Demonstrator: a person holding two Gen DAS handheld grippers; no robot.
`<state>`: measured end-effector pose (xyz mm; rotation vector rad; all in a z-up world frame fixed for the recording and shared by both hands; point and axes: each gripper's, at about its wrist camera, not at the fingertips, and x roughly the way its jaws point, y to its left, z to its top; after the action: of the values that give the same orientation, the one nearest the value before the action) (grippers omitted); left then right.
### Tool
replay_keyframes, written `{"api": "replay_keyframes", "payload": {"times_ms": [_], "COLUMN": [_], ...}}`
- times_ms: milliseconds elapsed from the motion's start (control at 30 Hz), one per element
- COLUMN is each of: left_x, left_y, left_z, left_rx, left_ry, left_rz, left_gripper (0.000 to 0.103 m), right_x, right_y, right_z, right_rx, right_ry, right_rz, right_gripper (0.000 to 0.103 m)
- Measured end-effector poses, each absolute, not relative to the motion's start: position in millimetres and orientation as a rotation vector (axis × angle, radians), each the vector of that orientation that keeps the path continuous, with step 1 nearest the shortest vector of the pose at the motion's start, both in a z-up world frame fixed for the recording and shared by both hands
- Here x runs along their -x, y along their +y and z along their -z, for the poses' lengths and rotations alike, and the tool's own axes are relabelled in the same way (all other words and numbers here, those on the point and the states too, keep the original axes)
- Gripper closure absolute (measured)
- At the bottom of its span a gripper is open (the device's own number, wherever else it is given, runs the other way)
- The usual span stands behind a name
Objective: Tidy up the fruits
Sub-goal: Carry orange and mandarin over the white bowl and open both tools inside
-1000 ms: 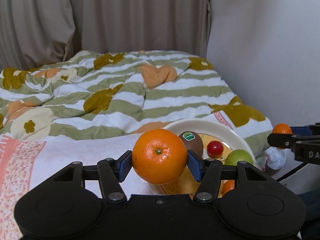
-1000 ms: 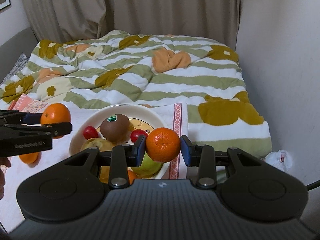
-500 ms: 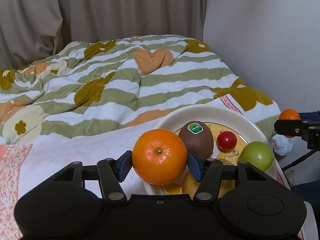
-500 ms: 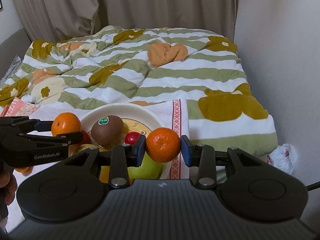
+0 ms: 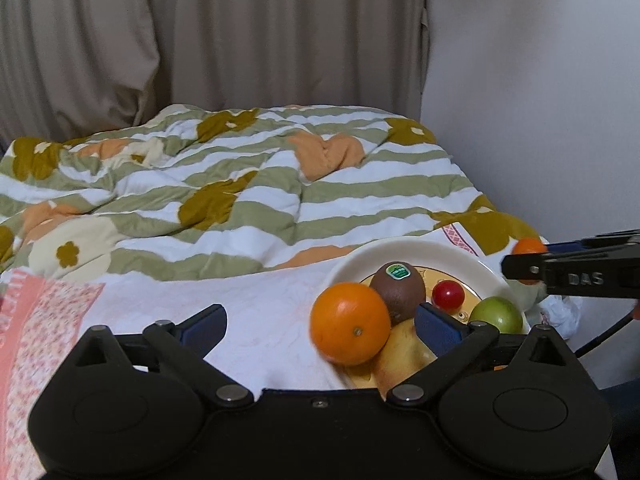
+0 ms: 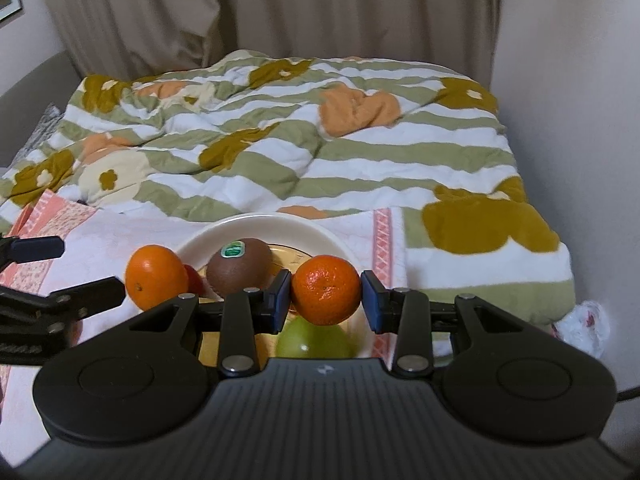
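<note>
Over plate point(image 5: 408, 246), orange point(image 5: 350, 323) unclamped

Two oranges point(image 6: 156, 276) point(image 6: 326, 290), one kiwi point(image 6: 239, 266), one green apple point(image 5: 496, 315), one cherry tomato point(image 5: 448, 294), one yellow pear point(image 5: 402, 354), one plate point(image 5: 424, 250), two grippers point(image 5: 320, 324) point(image 6: 325, 297).

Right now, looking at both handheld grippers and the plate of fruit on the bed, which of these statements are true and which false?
1. The left gripper clamps the large round orange. False: its jaws have just been opening, pads clear.
2. The right gripper holds the small orange mandarin. True.
3. The brown kiwi carries a green sticker. True.
4. The cream round plate is bare. False: kiwi, red cherry tomato, green apple lie there.
</note>
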<state>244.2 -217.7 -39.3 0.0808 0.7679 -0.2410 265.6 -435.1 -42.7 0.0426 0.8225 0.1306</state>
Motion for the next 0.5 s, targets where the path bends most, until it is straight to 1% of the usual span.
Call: {"api": "replay_keyframes", "payload": {"times_ms": [500], "left_x": [-204], "left_y": [-170], "left_z": [23], "left_rx": [0.002], "left_ry": [0.751], "left_rz": [0.109], "left_gripper": [0.001], "right_x": [-288], "right_y": [-400], "right_z": [77], "right_rx": [-0.047], "right_ry": [0.858], "right_rz": [-0.220], "right_gripper": [0.050]}}
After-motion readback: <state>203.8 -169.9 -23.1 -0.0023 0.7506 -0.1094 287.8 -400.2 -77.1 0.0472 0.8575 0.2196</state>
